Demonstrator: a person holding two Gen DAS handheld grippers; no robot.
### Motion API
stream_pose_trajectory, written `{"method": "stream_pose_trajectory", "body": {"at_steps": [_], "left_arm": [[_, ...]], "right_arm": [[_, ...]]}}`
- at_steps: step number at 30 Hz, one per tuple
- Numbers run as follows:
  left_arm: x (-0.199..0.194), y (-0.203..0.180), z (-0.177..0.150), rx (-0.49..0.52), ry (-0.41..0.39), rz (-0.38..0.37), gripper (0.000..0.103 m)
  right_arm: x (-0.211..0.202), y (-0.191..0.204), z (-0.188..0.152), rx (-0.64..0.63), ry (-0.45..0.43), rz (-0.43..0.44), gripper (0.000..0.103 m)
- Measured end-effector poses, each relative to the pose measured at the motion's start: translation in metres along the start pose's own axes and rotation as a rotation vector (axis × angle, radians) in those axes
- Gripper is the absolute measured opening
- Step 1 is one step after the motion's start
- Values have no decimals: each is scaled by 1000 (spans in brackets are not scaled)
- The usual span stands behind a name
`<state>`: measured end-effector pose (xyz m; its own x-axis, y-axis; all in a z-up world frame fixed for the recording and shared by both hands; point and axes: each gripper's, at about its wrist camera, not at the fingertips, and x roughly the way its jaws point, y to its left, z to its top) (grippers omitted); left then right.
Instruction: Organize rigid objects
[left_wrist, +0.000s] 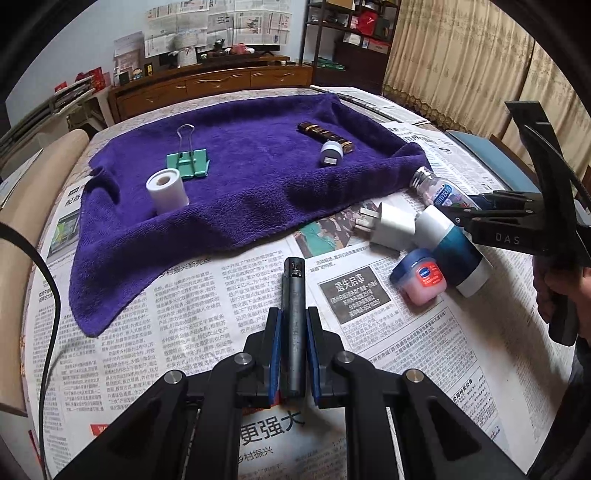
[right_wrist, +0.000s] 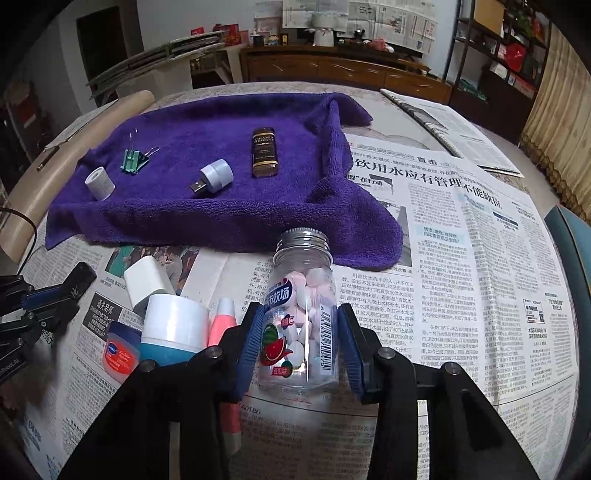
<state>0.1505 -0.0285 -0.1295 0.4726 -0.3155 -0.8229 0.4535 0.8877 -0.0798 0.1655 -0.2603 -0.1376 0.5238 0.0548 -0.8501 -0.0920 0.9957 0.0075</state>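
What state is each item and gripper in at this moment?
left gripper: shut on dark cylinder
dark cylinder: gripped
right gripper: straddling candy bottle, contact unclear
candy bottle: capped, between the fingers
binder clip: on towel
towel: spread, rumpled
Vaseline jar: closed, on newspaper

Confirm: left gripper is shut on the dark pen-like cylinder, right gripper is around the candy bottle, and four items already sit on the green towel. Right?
One error: the towel is purple, not green, as the right wrist view shows. The rest holds: left gripper shut on the dark cylinder, right gripper around the candy bottle, four items on the towel.
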Motion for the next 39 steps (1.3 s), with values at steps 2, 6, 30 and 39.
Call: {"method": "stream_pose_trajectory", "body": {"at_steps": [2, 6, 30, 39], "left_arm": [[-1, 2, -1, -7, 0, 2, 13], [-7, 10, 0, -51, -20, -18, 13], [-38, 14, 68, -66, -98, -3, 13], [-19, 23, 95, -106, -101, -7, 13]], "right_arm": [[-1, -3, -1, 8, -2, 15, 41], [-4, -9, -4, 45, 5, 58, 41], [-52, -25, 45, 49, -76, 101, 41], [-36, -7, 97, 13, -89, 161, 41]]}}
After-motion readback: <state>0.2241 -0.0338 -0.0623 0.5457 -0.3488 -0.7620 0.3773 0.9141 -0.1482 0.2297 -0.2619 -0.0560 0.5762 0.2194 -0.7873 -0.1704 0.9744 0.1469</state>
